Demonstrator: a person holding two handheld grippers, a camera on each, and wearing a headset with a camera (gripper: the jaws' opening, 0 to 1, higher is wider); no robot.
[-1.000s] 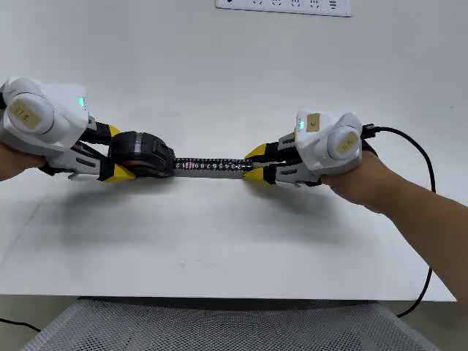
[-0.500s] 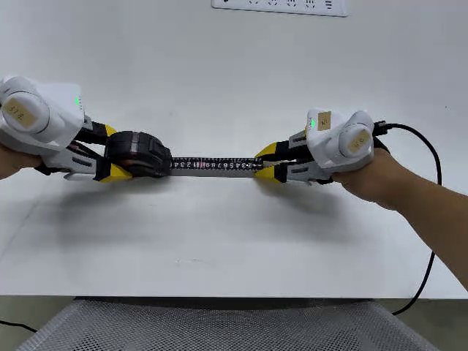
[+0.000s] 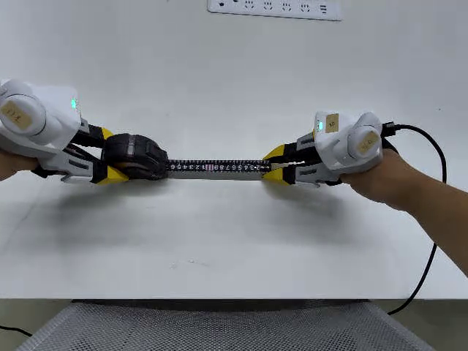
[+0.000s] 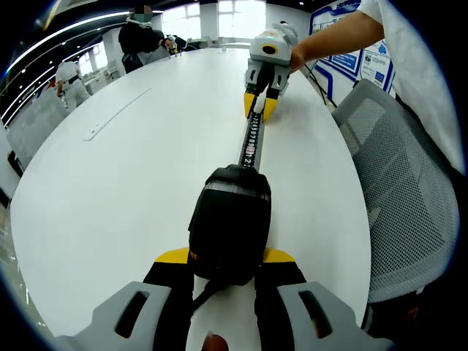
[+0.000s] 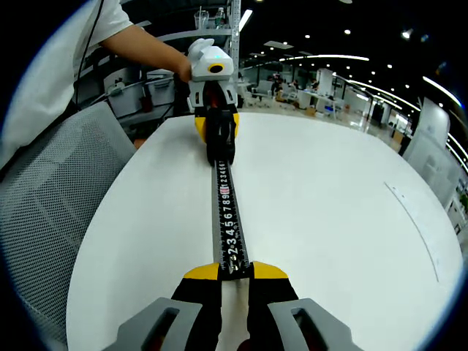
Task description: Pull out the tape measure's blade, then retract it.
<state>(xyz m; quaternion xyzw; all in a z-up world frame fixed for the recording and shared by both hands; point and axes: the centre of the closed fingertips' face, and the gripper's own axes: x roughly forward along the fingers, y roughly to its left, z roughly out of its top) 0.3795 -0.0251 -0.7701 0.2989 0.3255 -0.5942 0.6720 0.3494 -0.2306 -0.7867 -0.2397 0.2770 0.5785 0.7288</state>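
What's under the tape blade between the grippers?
Bare white table; whether the blade rests on it or hangs above cannot be told. The blade's tip is covered by the jaws of the right gripper, its other end by the case in the left gripper.

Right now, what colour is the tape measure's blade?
The blade is black with white numerals; clearest in right gripper view.

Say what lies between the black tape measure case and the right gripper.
The drawn-out dark numbered blade, stretched over the white table, in the head view.
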